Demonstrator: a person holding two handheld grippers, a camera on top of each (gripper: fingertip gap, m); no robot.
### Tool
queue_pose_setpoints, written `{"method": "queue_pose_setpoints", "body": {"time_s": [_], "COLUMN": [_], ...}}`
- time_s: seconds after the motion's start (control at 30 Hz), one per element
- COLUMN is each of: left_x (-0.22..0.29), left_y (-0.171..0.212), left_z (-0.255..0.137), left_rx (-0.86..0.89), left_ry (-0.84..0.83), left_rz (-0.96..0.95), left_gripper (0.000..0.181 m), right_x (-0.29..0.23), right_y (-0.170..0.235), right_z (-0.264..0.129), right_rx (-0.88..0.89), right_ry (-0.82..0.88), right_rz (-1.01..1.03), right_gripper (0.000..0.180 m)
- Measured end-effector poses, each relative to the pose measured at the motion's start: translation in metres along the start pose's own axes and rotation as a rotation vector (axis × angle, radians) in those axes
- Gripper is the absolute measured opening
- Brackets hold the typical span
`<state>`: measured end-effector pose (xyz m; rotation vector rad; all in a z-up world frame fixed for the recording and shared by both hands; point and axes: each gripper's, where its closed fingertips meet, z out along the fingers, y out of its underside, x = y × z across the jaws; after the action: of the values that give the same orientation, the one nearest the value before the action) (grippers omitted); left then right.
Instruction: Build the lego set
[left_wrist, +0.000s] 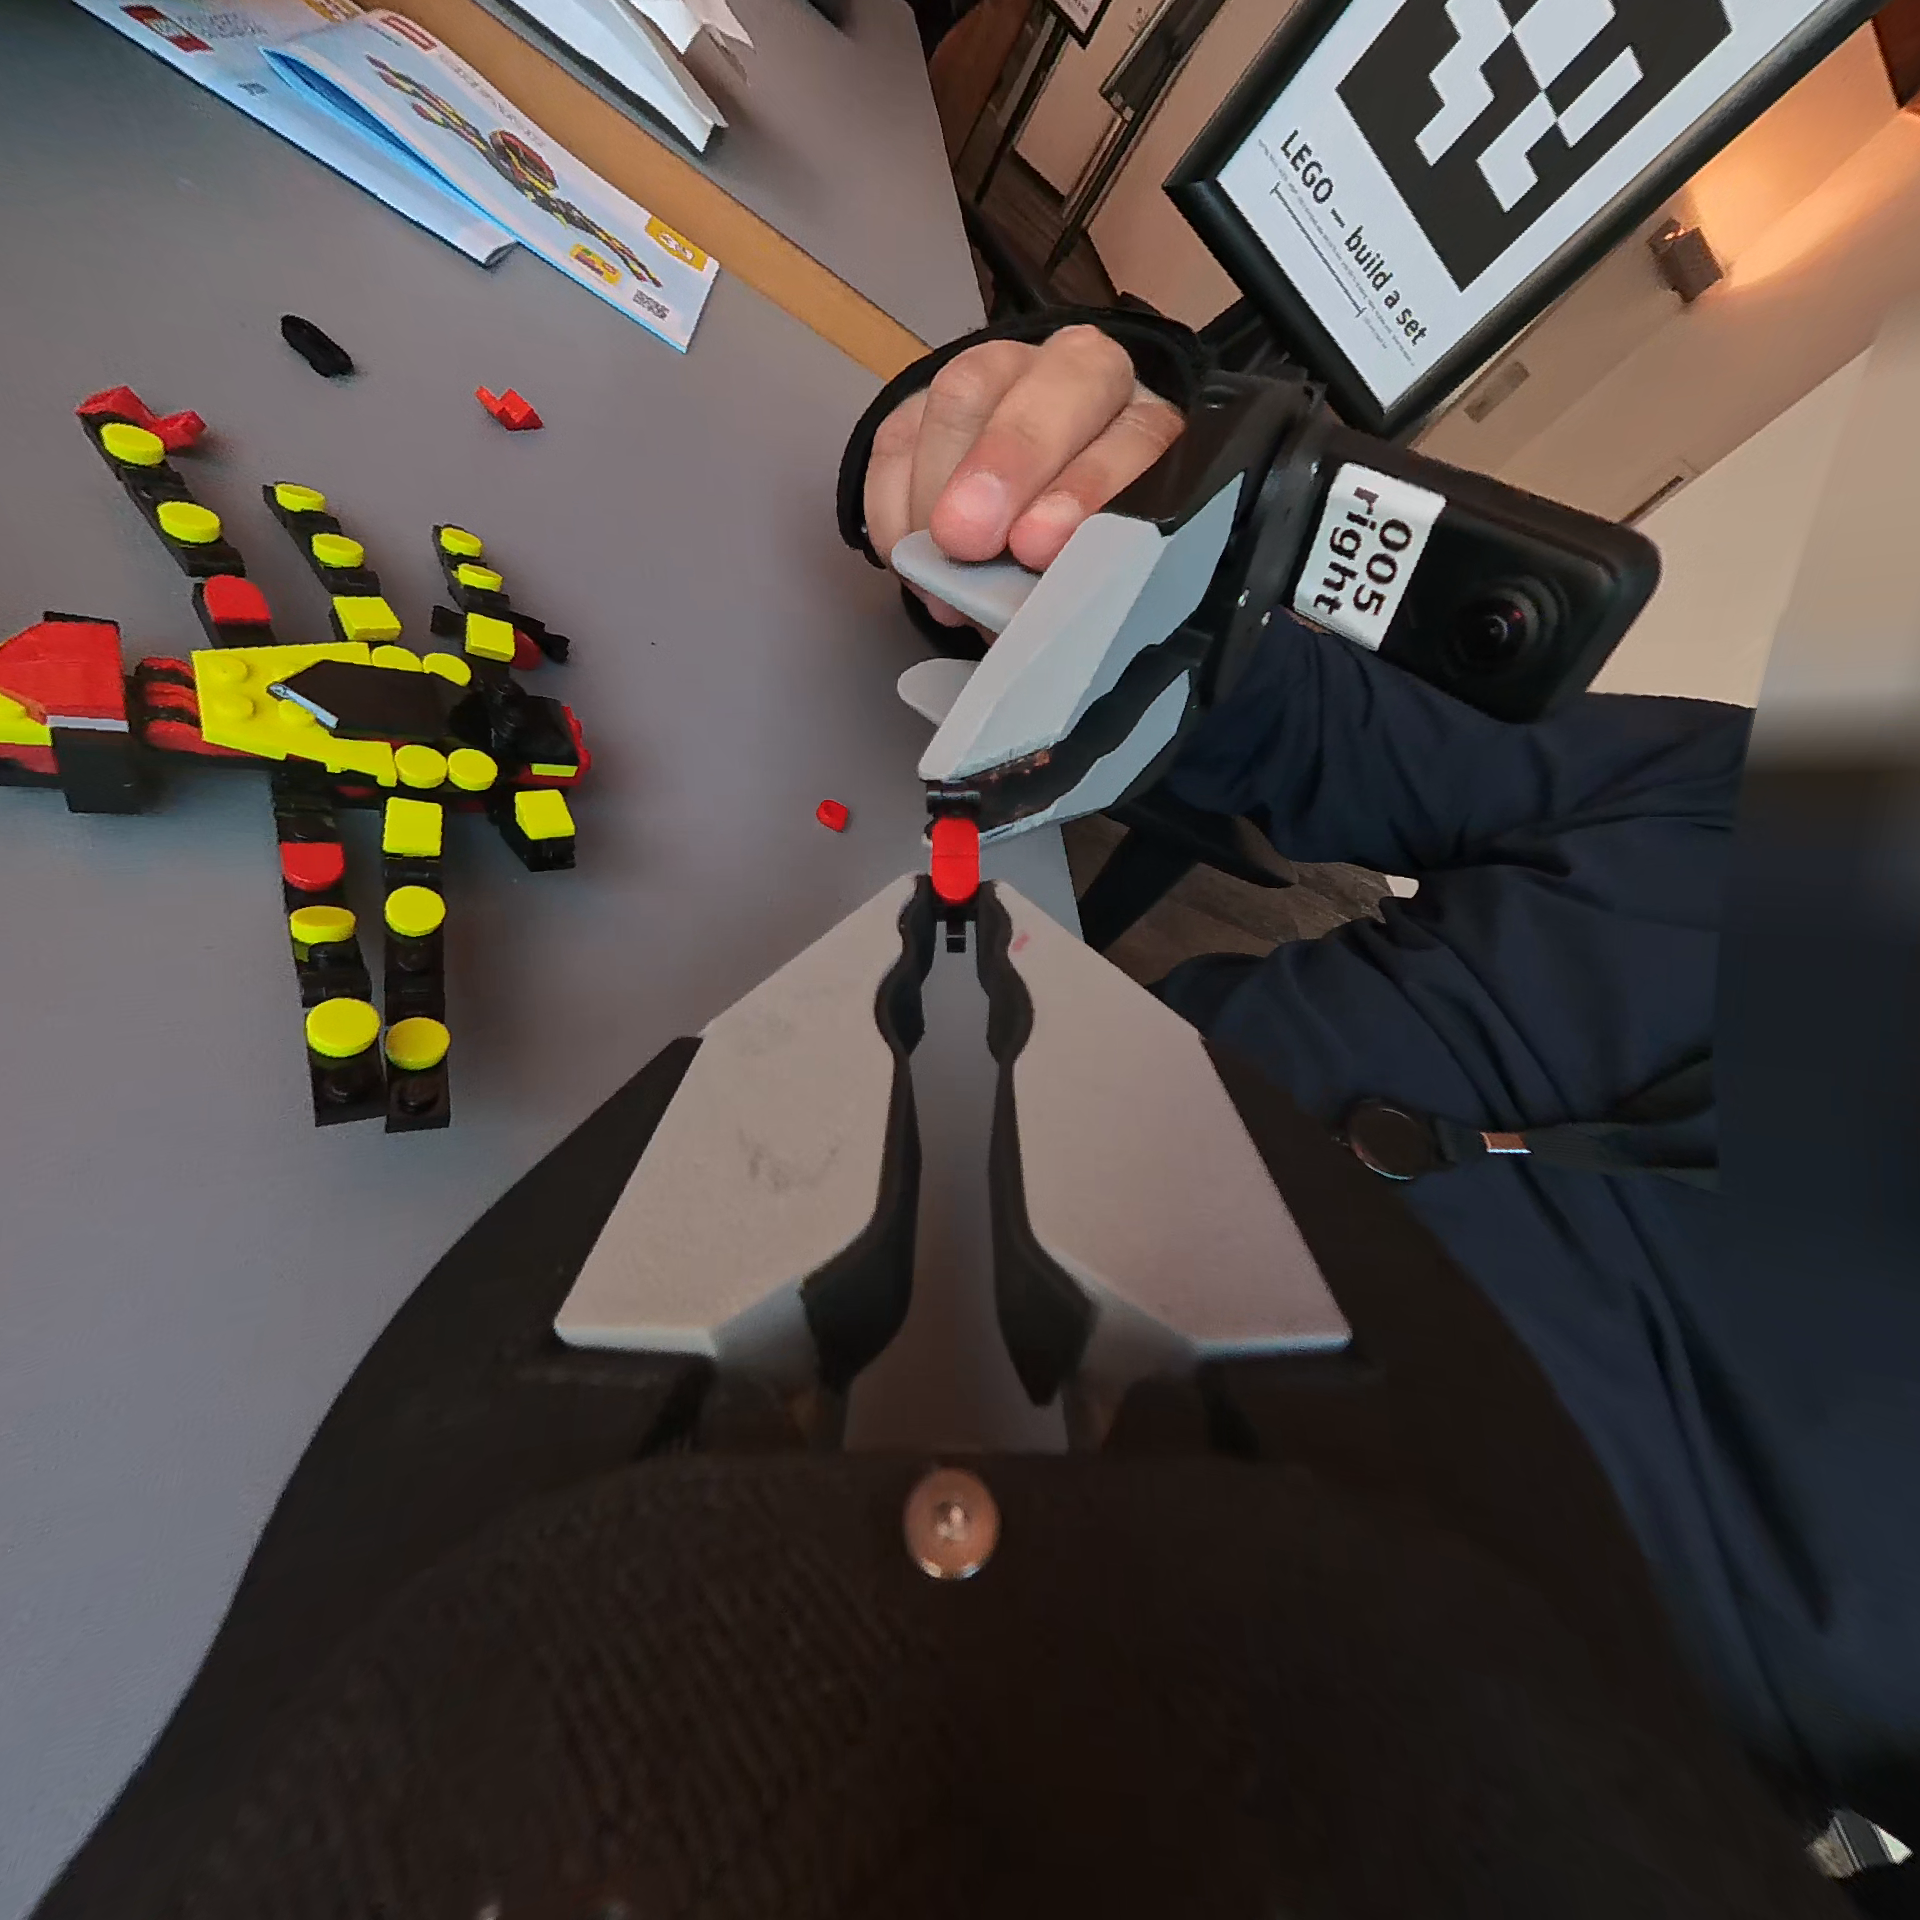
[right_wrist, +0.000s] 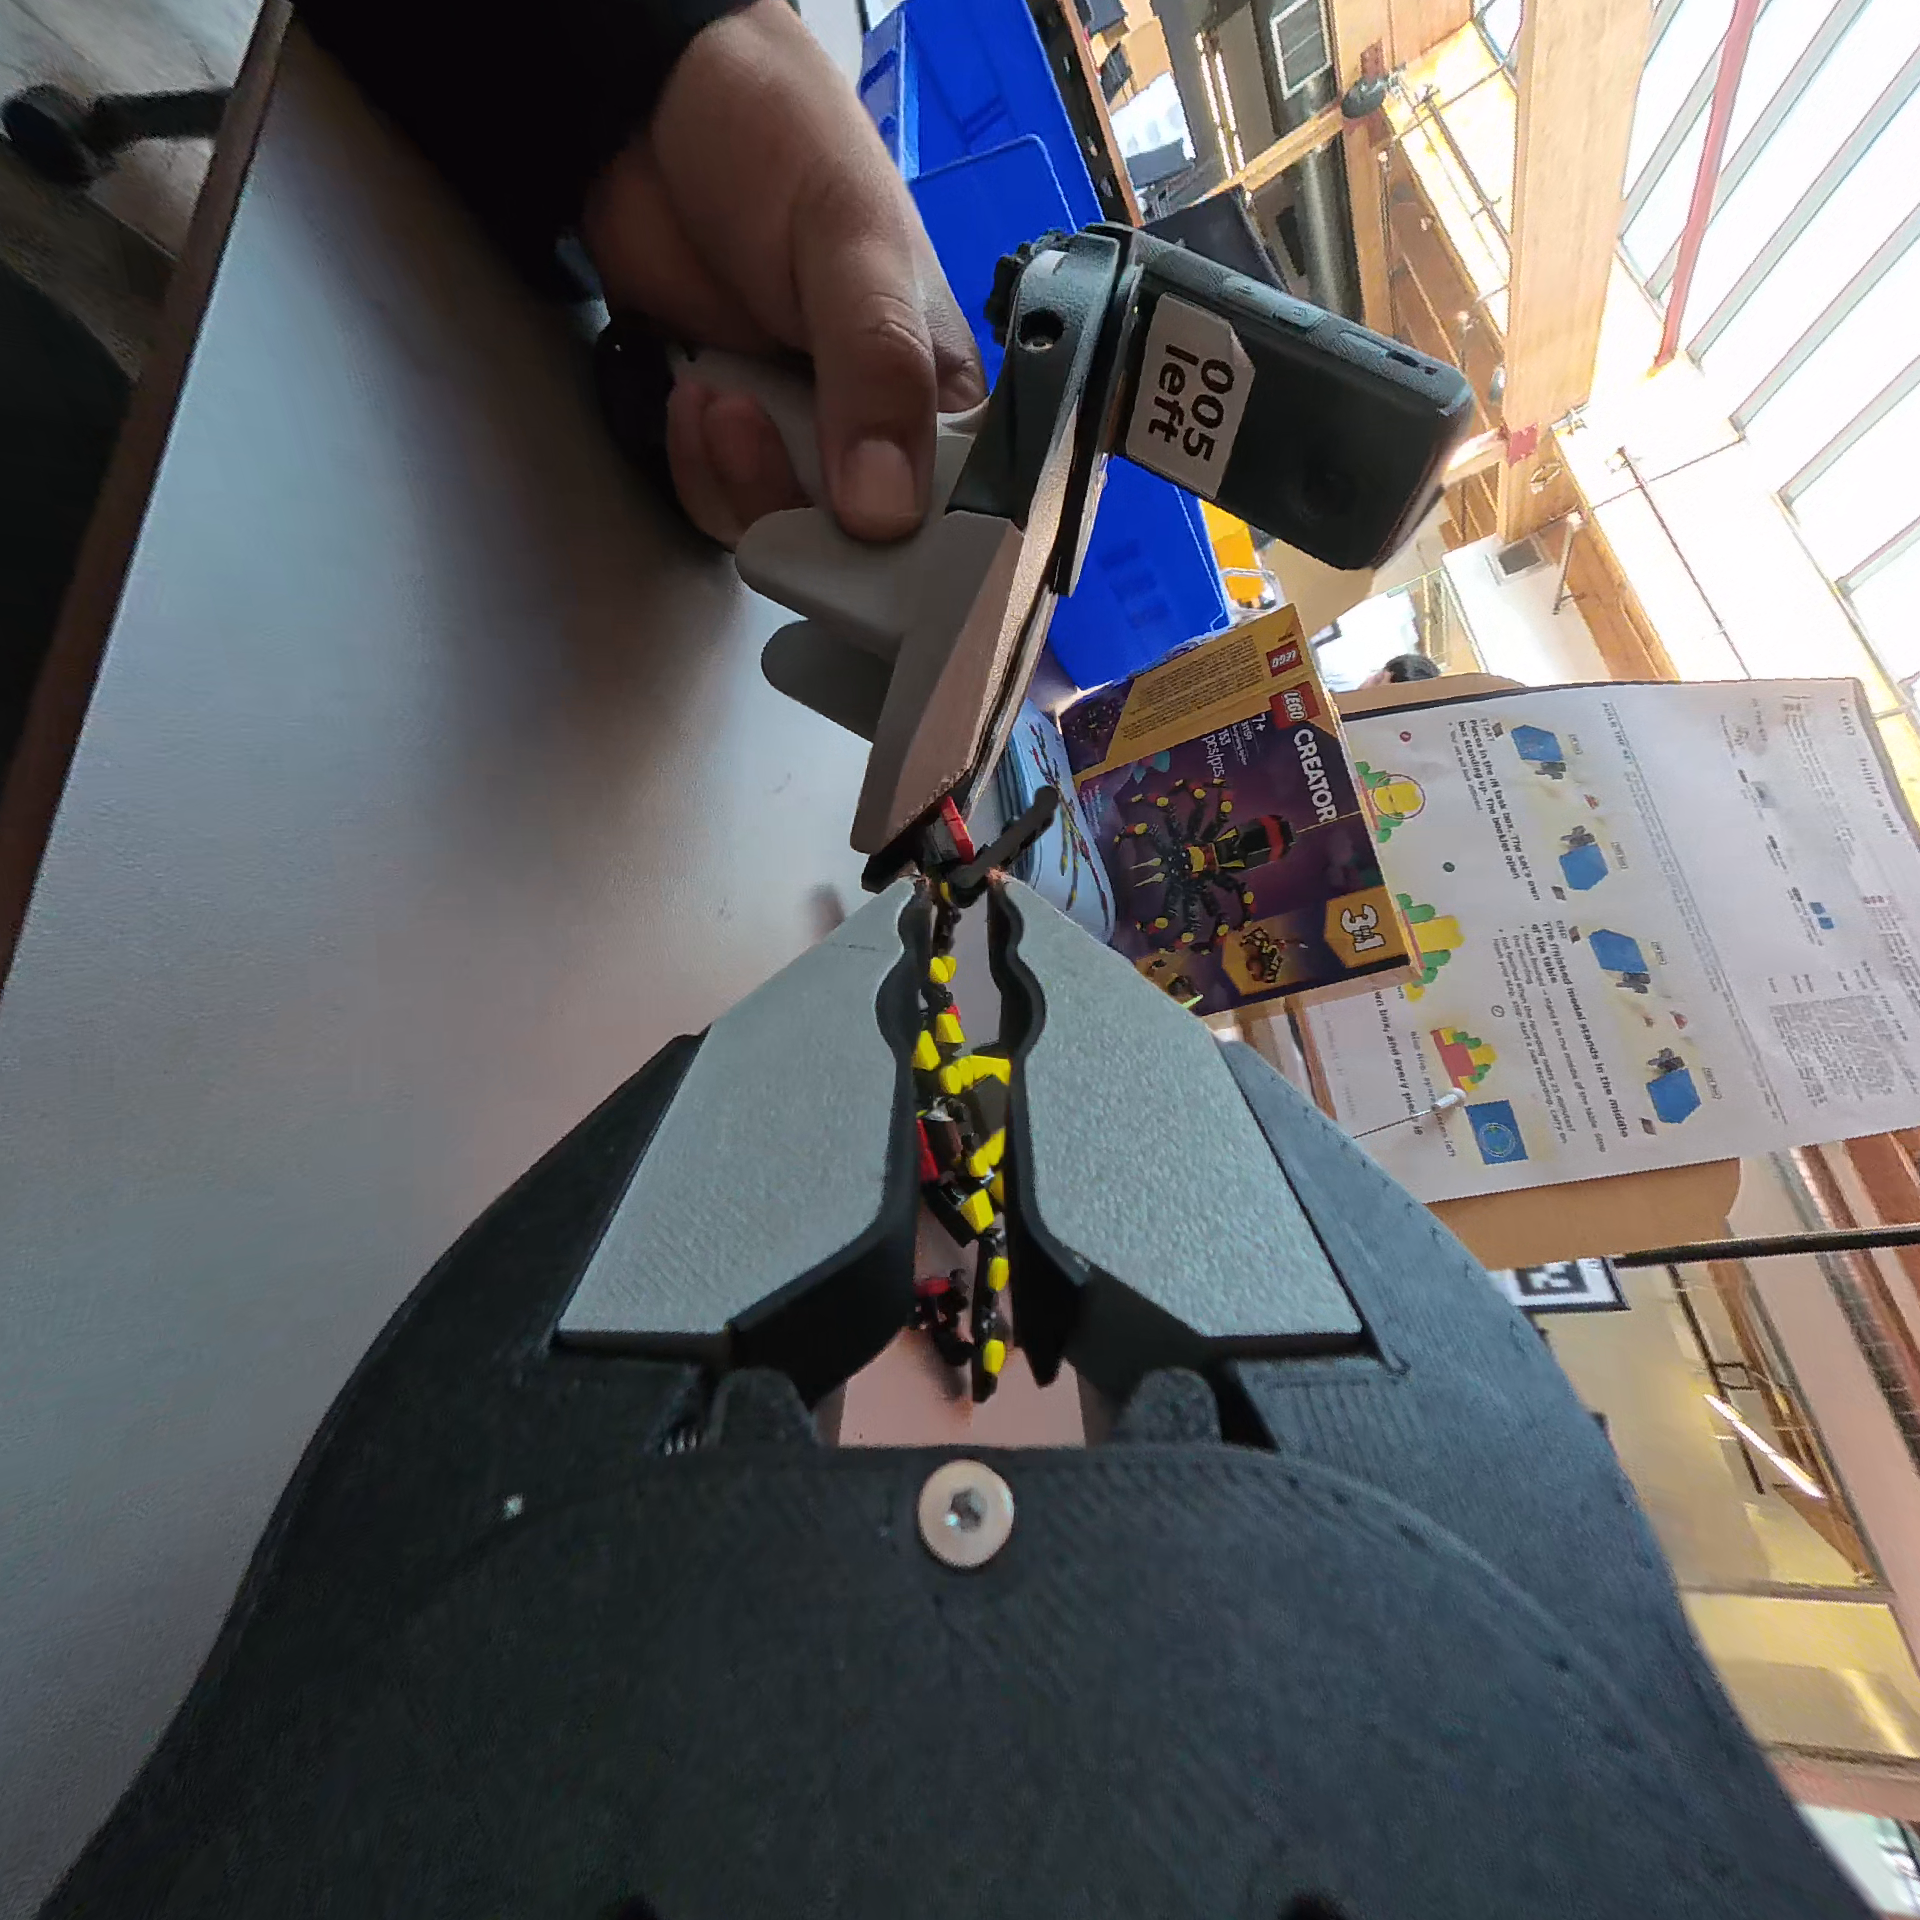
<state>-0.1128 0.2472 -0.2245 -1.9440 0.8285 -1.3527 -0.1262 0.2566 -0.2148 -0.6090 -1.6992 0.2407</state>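
My left gripper (left_wrist: 953, 902) is shut on a small red piece (left_wrist: 953, 854), held above the table's near edge. My right gripper (left_wrist: 951, 800) comes in from the upper right and meets it tip to tip, shut on a small black piece (right_wrist: 1003, 847) joined to the red one. In the right wrist view my right gripper (right_wrist: 956, 891) touches the left gripper (right_wrist: 914, 847) at the red piece (right_wrist: 951, 826). The black, yellow and red spider model (left_wrist: 312, 727) lies flat on the grey table (left_wrist: 675, 623) to the left, apart from both grippers, and also shows between my right fingers (right_wrist: 961, 1091).
Loose on the table are two small red pieces (left_wrist: 509, 407) (left_wrist: 831, 814) and a black piece (left_wrist: 315, 345). Instruction booklets (left_wrist: 499, 156) lie at the back. A framed sign (left_wrist: 1507, 156) stands right. The set's box (right_wrist: 1226, 831), a printed sheet (right_wrist: 1610, 935) and blue bins (right_wrist: 997, 156) stand beyond. Both grippers' tips are close together, under 4 cm apart.
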Motion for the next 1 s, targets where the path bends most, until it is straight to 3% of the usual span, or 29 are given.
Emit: {"method": "queue_pose_setpoints", "body": {"time_s": [0.17,0.3,0.4,0.47,0.7,0.87,1.0], "left_x": [0.002,0.009,0.015,0.017,0.012,0.012,0.007], "left_y": [-0.009,-0.025,-0.037,-0.045,-0.04,-0.037,-0.036], "left_z": [-0.002,-0.004,-0.007,-0.011,-0.005,-0.002,-0.003], "left_rx": [0.064,0.167,0.246,0.316,0.263,0.241,0.231], "left_ry": [0.002,-0.048,-0.083,-0.096,-0.165,-0.158,-0.164], "left_rz": [0.026,0.166,0.271,0.303,0.361,0.357,0.304], "left_gripper": [0.004,0.004,0.005,0.005,0.005,0.005,0.007], "right_x": [0.007,0.016,0.029,0.03,0.029,0.034,0.029], "right_y": [0.005,-0.001,-0.004,-0.01,-0.018,-0.019,-0.014], "right_z": [-0.002,-0.006,-0.009,-0.013,-0.011,-0.014,-0.008], "right_rx": [0.027,0.118,0.203,0.268,0.343,0.41,0.352], "right_ry": [-0.036,-0.164,-0.22,-0.294,-0.333,-0.336,-0.325], "right_rz": [0.187,0.545,0.788,0.898,1.006,1.059,1.048], "right_gripper": [0.0,0.0,0.018,0.018,0.019,0.004,0.004]}}
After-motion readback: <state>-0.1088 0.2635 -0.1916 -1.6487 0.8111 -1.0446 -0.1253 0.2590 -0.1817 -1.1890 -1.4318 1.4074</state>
